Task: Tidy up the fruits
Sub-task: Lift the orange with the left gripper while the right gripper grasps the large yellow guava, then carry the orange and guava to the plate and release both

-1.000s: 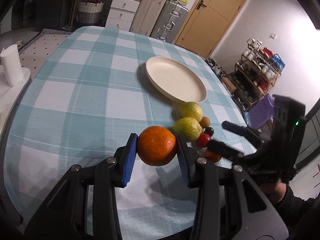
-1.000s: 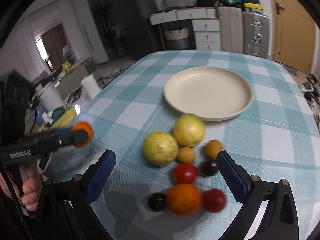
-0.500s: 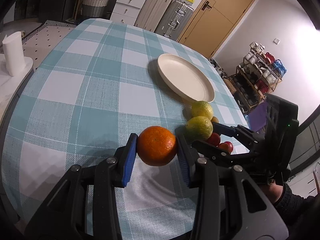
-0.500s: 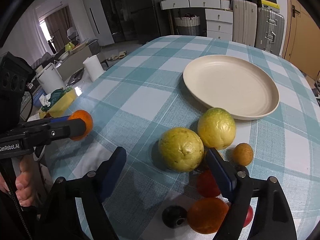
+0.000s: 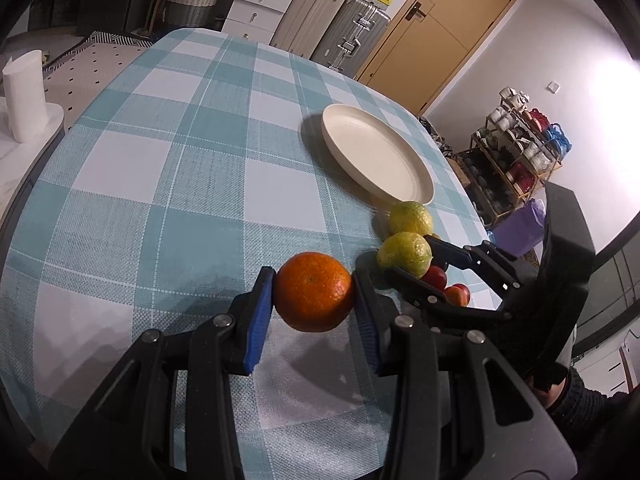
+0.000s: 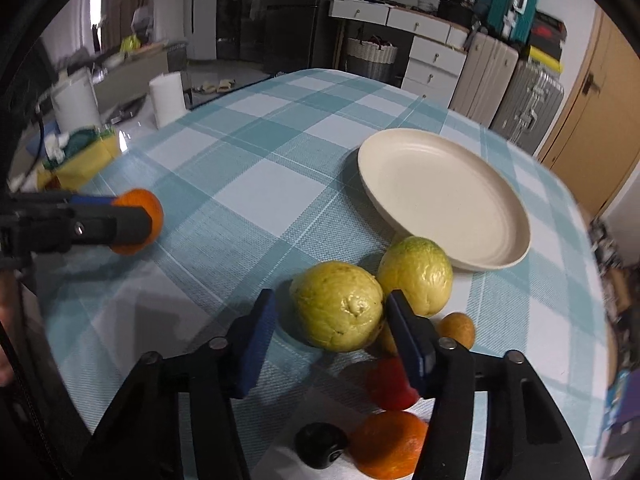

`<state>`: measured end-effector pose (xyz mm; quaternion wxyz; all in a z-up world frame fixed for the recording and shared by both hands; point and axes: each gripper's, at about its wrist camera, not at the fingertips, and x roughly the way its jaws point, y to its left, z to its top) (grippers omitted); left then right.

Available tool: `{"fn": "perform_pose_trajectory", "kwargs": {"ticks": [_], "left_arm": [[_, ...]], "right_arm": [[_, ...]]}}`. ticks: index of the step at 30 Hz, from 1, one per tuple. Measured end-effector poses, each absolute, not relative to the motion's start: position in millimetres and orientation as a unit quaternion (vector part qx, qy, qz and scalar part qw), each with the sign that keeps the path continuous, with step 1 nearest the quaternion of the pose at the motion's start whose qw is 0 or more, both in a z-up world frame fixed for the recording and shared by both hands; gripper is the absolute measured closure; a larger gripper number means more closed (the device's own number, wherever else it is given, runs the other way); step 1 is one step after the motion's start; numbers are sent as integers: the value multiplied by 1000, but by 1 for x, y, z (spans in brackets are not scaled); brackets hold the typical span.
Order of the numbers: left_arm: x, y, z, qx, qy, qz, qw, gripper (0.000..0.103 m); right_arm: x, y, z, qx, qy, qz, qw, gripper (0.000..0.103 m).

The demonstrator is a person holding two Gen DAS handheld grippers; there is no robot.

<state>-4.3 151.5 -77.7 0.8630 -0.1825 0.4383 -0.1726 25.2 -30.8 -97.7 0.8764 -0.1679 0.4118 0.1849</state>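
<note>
My left gripper (image 5: 314,300) is shut on an orange (image 5: 313,297) and holds it above the checked tablecloth; the orange also shows at the left of the right wrist view (image 6: 138,220). My right gripper (image 6: 332,320) has its jaws on either side of a yellow-green guava (image 6: 336,306), close to it, with a small gap on the left. A second guava (image 6: 416,280) lies just behind, next to the empty cream plate (image 6: 444,196). A second orange (image 6: 390,444), a red fruit (image 6: 390,384), a dark fruit (image 6: 322,444) and a small brown fruit (image 6: 456,328) lie near me.
The table edge curves close on the left and right. A paper roll (image 6: 168,98) and a white bucket (image 6: 76,100) stand beyond the left edge. Drawers and suitcases (image 5: 320,20) stand behind the table. A shelf of cups (image 5: 516,148) stands at the right.
My right gripper has moved forward and narrowed its jaws around the near guava. My left gripper still holds the orange and has drifted slightly left and back.
</note>
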Motion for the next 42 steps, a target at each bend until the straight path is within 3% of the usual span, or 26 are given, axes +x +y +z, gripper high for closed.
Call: {"fn": "perform_pose_trajectory", "kwargs": {"ticks": [12,42], "left_arm": [[1,152,-79,-185,439,-170,862,67],[64,99,-53,-159,441,-200,861,67]], "right_arm": [[13,-12,-108,-275,373,174,869,51],[36,-99,-43,7,326,252,911,51]]}}
